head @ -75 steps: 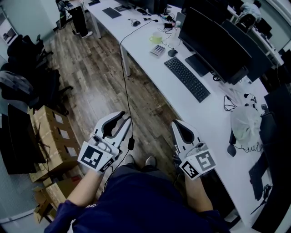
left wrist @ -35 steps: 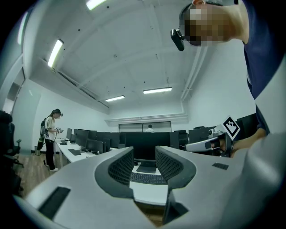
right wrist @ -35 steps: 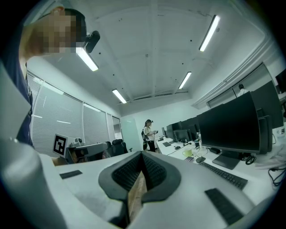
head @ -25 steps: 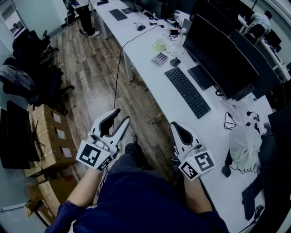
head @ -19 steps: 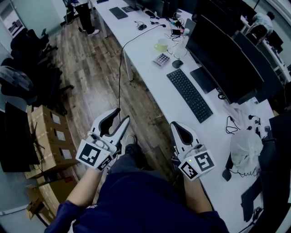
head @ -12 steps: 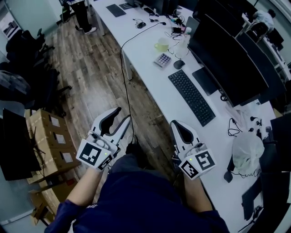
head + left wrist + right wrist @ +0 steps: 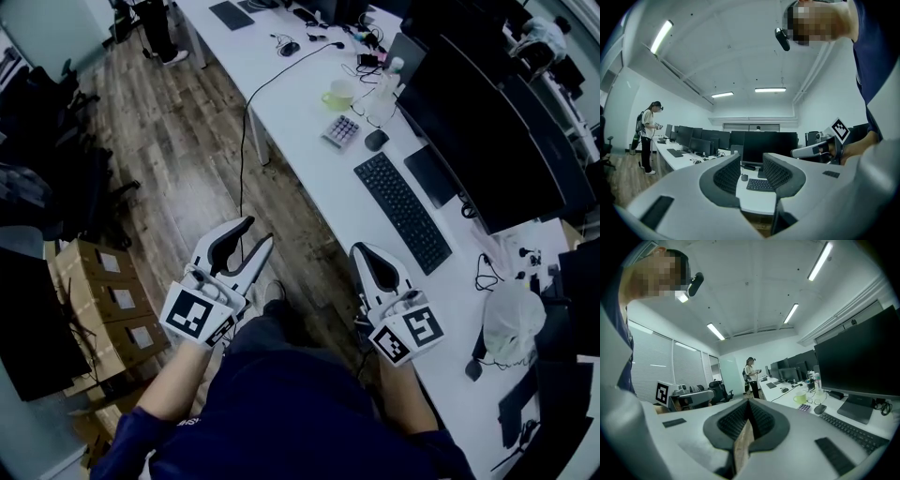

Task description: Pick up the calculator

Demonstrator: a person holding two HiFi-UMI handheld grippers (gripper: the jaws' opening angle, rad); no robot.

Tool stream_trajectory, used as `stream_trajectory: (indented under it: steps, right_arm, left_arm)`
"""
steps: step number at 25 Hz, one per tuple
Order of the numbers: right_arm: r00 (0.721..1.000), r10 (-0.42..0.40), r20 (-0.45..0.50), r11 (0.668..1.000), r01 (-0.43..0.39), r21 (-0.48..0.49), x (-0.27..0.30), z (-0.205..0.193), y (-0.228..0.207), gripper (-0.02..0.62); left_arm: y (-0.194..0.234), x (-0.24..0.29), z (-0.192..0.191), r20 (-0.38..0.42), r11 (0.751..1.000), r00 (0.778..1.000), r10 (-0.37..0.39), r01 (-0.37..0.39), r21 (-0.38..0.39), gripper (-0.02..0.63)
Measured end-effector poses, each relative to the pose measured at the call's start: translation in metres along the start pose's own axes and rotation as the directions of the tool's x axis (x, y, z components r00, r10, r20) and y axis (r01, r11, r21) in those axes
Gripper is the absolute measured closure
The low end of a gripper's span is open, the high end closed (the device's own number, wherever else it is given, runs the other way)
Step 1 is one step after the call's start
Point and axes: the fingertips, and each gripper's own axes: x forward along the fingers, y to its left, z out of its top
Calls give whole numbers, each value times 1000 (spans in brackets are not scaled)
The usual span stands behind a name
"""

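- Compared with a few seconds back, the white worktop [image 7: 309, 159] sits closer in the head view, and both tools are held low like before.
- Far left: cardboard boxes [image 7: 103, 300] on the plank floor.
- Left tool [image 7: 255, 234]: ribbed pads moderately apart, nothing between.
- Right tool [image 7: 360, 250]: pinched together, empty.
- Calculator [image 7: 342, 130]: small, flat and grey with a button grid. It's near the worktop's front edge, beside the mouse [image 7: 376, 140], past the black keyboard [image 7: 403, 212] and well apart from both tools.
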Motion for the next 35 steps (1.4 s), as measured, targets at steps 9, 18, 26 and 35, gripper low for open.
stream_trajectory:
  steps: [9,18,26,35]
  right_arm:
    - [998,-57,4,998,57,2,64,17,-13,592]
    - [994,-111,20,994,111,19,98,24,-38,592]
    - [991,-134,22,991,134,33,116,28,-64,592]
    - [991,-131,22,990,129,49,143,33,-107,592]
  left_arm:
    - [60,34,4,-13,998,998,-62,62,7,439]
    - [93,67,1,-29,994,994,-107,108,11,436]
    - [107,95,2,-35,992,992,-123,124,19,436]
    - [124,143,-3,-52,992,991,-125,126,25,436]
